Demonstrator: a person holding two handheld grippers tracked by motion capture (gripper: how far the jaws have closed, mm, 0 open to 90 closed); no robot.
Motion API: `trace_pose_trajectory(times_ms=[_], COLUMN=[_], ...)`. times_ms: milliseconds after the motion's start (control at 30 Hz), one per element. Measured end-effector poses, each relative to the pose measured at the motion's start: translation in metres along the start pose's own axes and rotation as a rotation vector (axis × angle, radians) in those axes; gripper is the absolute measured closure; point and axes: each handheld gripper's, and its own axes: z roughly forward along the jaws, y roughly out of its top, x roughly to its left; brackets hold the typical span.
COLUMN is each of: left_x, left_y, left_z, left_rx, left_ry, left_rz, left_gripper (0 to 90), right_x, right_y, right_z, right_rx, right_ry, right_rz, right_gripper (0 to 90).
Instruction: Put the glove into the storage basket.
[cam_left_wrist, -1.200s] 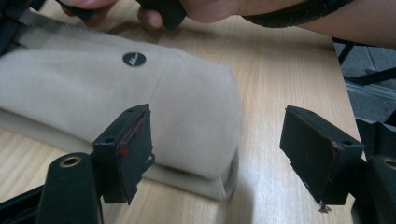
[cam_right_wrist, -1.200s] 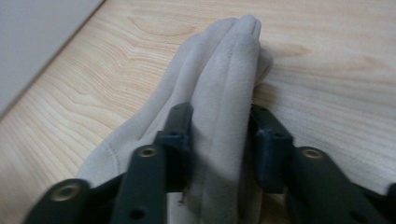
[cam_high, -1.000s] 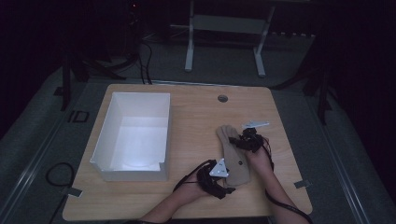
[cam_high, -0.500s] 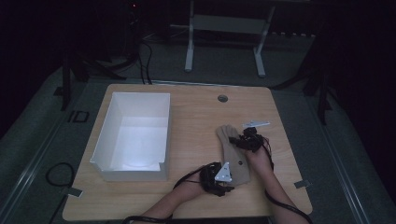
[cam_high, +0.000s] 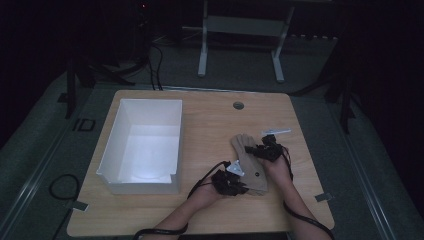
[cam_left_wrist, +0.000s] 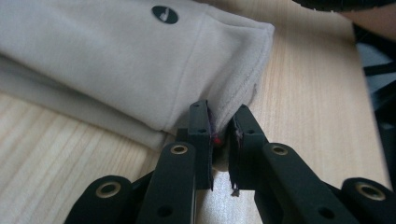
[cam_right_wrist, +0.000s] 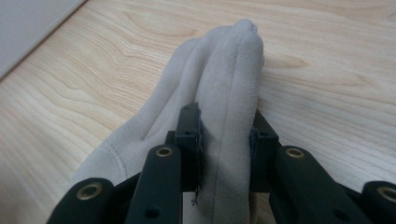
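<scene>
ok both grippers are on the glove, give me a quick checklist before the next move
1. Left gripper shut on the cuff edge of the glove: ok; its jaws have just been closing, and the fabric edge sits between them.
2. Right gripper clamped on the finger end of the glove: ok, a fold of fabric fills the gap between its jaws.
3. Glove lifted off the table: not ok, it lies on the wood.
4. White box free to take something: ok, the lit floor looks bare.
5. Path from glove to box: ok, bare wood between them.
6. Grip depth at the cuff: cannot tell, it looks shallow.
</scene>
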Motion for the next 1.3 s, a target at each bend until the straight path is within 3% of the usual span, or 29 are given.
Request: trace_pose_trajectory(times_ms=[33, 133, 200, 367, 700, 733, 867, 967, 1267, 1300], left_x=[0.001, -0.003, -0.006, -0.008, -0.017, -0.018, -0.026, -0.031, -0.038, -0.040], left_y=[0.001, 0.000, 0.000, 0.003, 0.020, 0.024, 0.036, 0.041, 0.055, 0.062], left_z=[0.000, -0.001, -0.002, -0.010, -0.037, -0.043, -0.057, -0.067, -0.089, -0.099], left_rx=[0.004, -0.004, -0.001, 0.002, 0.004, -0.001, -0.004, -0.007, -0.006, -0.003], left_ry=[-0.005, 0.016, 0.034, 0.043, 0.089, 0.095, 0.106, 0.117, 0.134, 0.151], left_rz=[-0.010, 0.027, 0.047, 0.055, 0.084, 0.081, 0.100, 0.123, 0.120, 0.135], left_gripper=[82.0, 82.6, 83.0, 83.3, 83.2, 83.2, 83.2, 83.1, 83.1, 83.1], right_x=[-0.001, 0.001, 0.001, 0.000, 0.005, 0.010, 0.015, 0.020, 0.034, 0.036], right_y=[0.001, 0.002, 0.003, 0.006, 0.021, 0.031, 0.040, 0.050, 0.070, 0.075], right_z=[0.000, -0.002, -0.004, -0.008, -0.021, -0.029, -0.037, -0.050, -0.074, -0.079], right_rx=[0.002, 0.002, -0.017, -0.043, -0.102, -0.123, -0.142, -0.166, -0.211, -0.225], right_ry=[0.002, -0.008, 0.009, 0.044, 0.073, 0.064, 0.074, 0.100, 0.103, 0.110], right_rz=[0.006, -0.012, 0.003, 0.038, 0.064, 0.049, 0.038, 0.027, -0.004, 0.000], right_gripper=[72.9, 74.8, 76.0, 77.3, 77.6, 77.6, 77.6, 77.5, 77.6, 77.5])
